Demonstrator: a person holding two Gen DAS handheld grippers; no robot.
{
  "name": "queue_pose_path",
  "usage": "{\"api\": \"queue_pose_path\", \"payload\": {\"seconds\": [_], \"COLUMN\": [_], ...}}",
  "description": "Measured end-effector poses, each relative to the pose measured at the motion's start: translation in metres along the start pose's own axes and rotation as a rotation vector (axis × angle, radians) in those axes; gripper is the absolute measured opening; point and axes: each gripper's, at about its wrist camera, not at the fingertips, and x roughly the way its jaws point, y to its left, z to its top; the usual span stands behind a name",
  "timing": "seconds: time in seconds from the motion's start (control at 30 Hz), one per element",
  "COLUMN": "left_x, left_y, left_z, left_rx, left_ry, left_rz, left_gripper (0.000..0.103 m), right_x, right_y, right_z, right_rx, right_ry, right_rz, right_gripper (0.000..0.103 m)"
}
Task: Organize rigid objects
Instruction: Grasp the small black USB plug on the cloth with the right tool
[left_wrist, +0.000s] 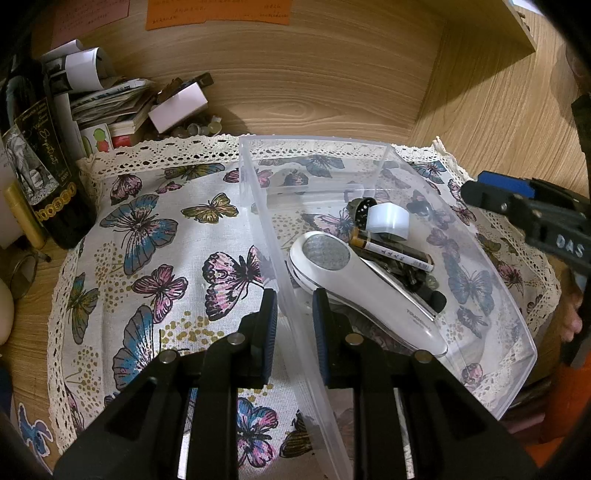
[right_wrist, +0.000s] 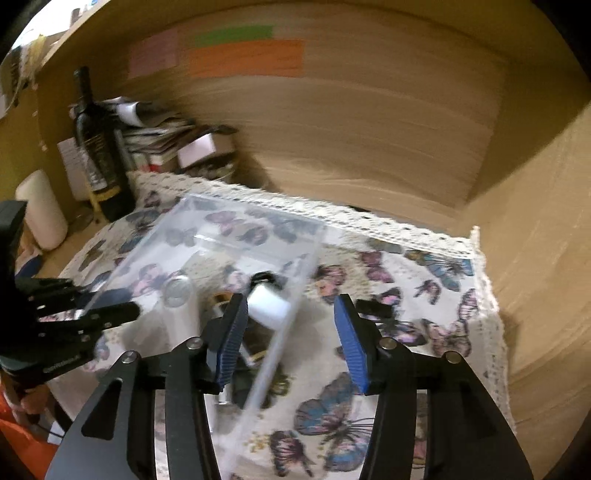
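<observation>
while the clear plastic bin (left_wrist: 491, 295) sat on the butterfly cloth (left_wrist: 147, 258) in the wooden alcove, the left gripper (left_wrist: 294, 325) straddled the bin's near side wall, one blue pad outside and one inside, with a narrow gap on each side of the plastic, so its fingers were slightly spread and not quite pinching. inside the bin lay the white handheld shaver-like device (left_wrist: 362, 288), a dark tube with a white label (left_wrist: 391, 254), a white cap (left_wrist: 388, 221) and some small dark pieces that could not be made out. the right gripper (right_wrist: 290, 339) hung over the bin's other long wall with its fingers spread wide and nothing between them; that view was smeared by motion. one small black piece (right_wrist: 373, 308) lay on the cloth outside the bin, just beside the right gripper's right finger. the step in hand appeared to be steadying or shifting the bin so the loose things could be gathered. to do it well, the left fingers would need to close squarely on the thin wall, low enough that it did not flex or slip, and the bin should be moved flat along the cloth so as not to tip the heavy device. the cloth might bunch under it. the wine bottle (left_wrist: 40, 158) and paper stack (left_wrist: 110, 103) stood well apart at the far left.
</observation>
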Motion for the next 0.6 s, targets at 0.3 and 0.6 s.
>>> {"api": "queue_pose_path", "payload": {"seconds": [0.3,0.6], "left_x": [0.000,0.000], "left_y": [0.000,-0.002], "left_z": [0.000,0.000], "left_rx": [-0.002,0.004], "left_ry": [0.000,0.003], "left_rz": [0.000,0.000], "left_gripper": [0.019,0.019], "right_x": [0.031,0.089], "right_y": [-0.043,-0.063], "right_z": [-0.002,-0.007], "right_rx": [0.067,0.117], "right_ry": [0.078,0.211], "right_rz": [-0.093,-0.078], "right_gripper": [0.048,0.049]}}
